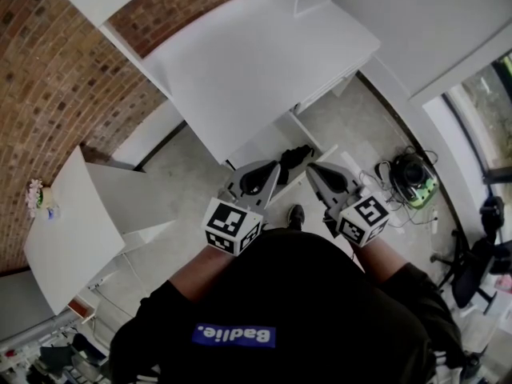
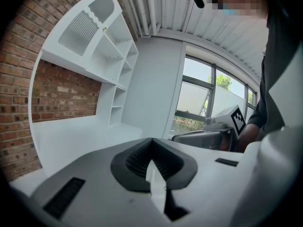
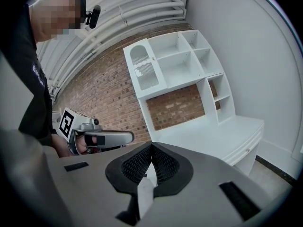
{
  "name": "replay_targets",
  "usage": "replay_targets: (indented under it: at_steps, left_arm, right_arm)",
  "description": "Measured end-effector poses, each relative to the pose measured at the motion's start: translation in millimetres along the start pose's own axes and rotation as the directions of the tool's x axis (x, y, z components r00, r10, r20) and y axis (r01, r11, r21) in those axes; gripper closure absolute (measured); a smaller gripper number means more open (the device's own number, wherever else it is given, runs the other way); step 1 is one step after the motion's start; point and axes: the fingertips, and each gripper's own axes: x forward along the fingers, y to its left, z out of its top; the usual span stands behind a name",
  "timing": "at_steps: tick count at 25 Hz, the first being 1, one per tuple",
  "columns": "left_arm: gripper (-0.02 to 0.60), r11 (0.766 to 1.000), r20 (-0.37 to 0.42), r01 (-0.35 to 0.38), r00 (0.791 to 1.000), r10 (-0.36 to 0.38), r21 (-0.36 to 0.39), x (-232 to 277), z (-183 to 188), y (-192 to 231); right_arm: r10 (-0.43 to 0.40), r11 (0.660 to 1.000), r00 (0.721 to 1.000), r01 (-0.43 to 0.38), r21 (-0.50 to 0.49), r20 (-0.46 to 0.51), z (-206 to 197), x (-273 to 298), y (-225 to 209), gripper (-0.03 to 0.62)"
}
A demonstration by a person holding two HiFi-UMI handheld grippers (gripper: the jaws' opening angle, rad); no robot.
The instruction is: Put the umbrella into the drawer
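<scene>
The left gripper has its jaws pressed together on nothing, and the right gripper is closed and empty too. In the head view both sit at centre frame, tips pointing up toward the white desk. Between the tips a dark shape, seemingly the umbrella, lies in what looks like the open drawer below the desk edge
</scene>
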Motion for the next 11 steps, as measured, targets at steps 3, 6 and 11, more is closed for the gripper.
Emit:
replay_targets:
  at_steps: [3,6,11]
  left_arm:
    - [0.580,1.000,-0.002,0.000,1.000,0.000,0.007,-0.2,0.2,1.2]
    - [0.580,1.000,0.001,0.001,1.000,-0.001,0.013,-0.1,0.9,1.8]
    - [0.580,1.000,0.002,0.005,1.000,-0.005,0.017,-1.2,3.6,3.3]
  right_arm:
    - [-0.004,1.000,1.000,0.004,-0.002,-0.001,1.2,0.0,-0.3,0.564]
    - [-0.008,1.000,1.000,0.008,-0.005,0.009,3.8,0.5,-1.4,0.565]
    - [-0.022,1.000,1.000,0.022,-0.003,0.016,7.5,1.4,-2.4,0.565]
